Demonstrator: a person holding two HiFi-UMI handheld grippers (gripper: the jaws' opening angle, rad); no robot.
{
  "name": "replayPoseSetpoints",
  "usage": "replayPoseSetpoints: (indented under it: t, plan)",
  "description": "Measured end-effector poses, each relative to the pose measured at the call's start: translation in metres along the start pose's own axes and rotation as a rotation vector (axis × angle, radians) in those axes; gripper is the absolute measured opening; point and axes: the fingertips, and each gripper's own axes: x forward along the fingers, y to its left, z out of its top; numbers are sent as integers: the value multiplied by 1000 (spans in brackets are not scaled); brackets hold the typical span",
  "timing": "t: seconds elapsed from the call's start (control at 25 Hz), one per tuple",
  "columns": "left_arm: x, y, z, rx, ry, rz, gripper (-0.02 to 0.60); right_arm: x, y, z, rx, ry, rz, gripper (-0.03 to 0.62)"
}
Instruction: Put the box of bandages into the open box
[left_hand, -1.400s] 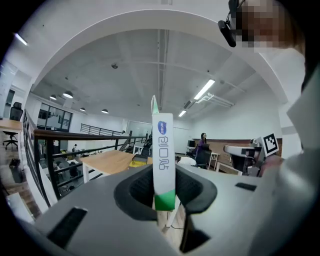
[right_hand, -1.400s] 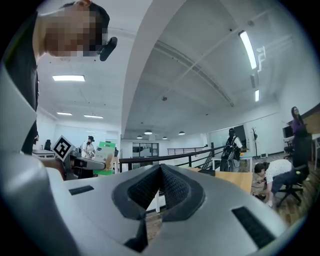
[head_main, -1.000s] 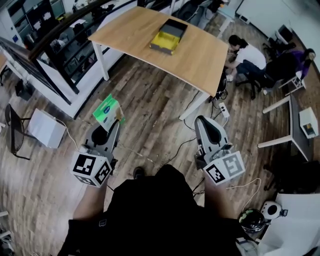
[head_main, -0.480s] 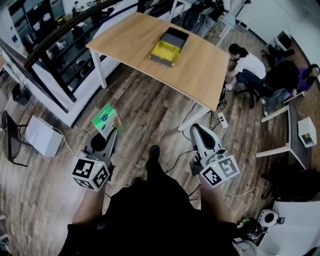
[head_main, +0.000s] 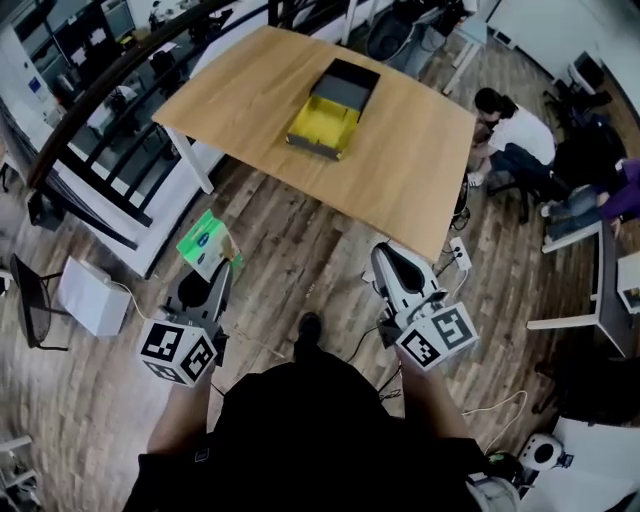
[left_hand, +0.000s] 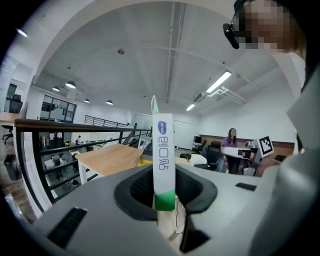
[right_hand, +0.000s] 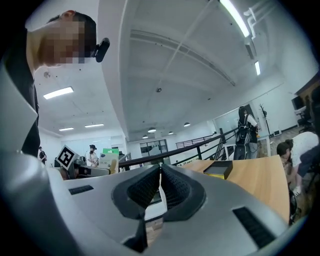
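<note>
The green and white box of bandages (head_main: 207, 243) is clamped upright in my left gripper (head_main: 212, 268), above the wooden floor. In the left gripper view its narrow white edge (left_hand: 163, 160) stands between the two jaws, which press on it. The open box (head_main: 334, 108), dark grey with a yellow inside, lies on the wooden table (head_main: 240, 100) ahead; in the right gripper view the open box (right_hand: 220, 168) is at the right. My right gripper (head_main: 390, 265) hangs over the floor with its jaws shut and nothing in them (right_hand: 160, 192).
A black railing (head_main: 110, 150) runs along the left, with a white box (head_main: 88, 295) on the floor below it. Seated people (head_main: 515, 125) and desks fill the right side. A power strip (head_main: 462, 254) and cables lie near the table's right leg.
The table and open box have come nearer in the head view as the person walks forward. Both grippers keep their hold and pose; a foot shows between them.
</note>
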Motion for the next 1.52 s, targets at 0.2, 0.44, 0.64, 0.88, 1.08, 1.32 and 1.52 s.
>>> replayPoseSetpoints:
  t: [0.2,0.44,0.64,0.88,1.08,1.32,1.52]
  plan:
    - [69,-7,23,-16,3,-8,89,21,-62,25,-16,-17,7,37]
    - [127,-8,43,-24,4,-45,89,40,-101,36,14,-39,-10,37]
    - [170,6,51,-20,8,-82,89,67,-121,36,24,-26,-27,38]
    - [231,49,56,-18,12,-128,89,124,-147,33,16,5,-62,38]
    - [290,96,69,-26,32,-178,89,181,-175,31,35,46,-113,38]
    - [352,122,73,-11,89,-274,89,223,-197,34,43,67,-178,38]
    - [396,123,62,-15,147,-323,89,239,-223,30,77,67,-221,38]
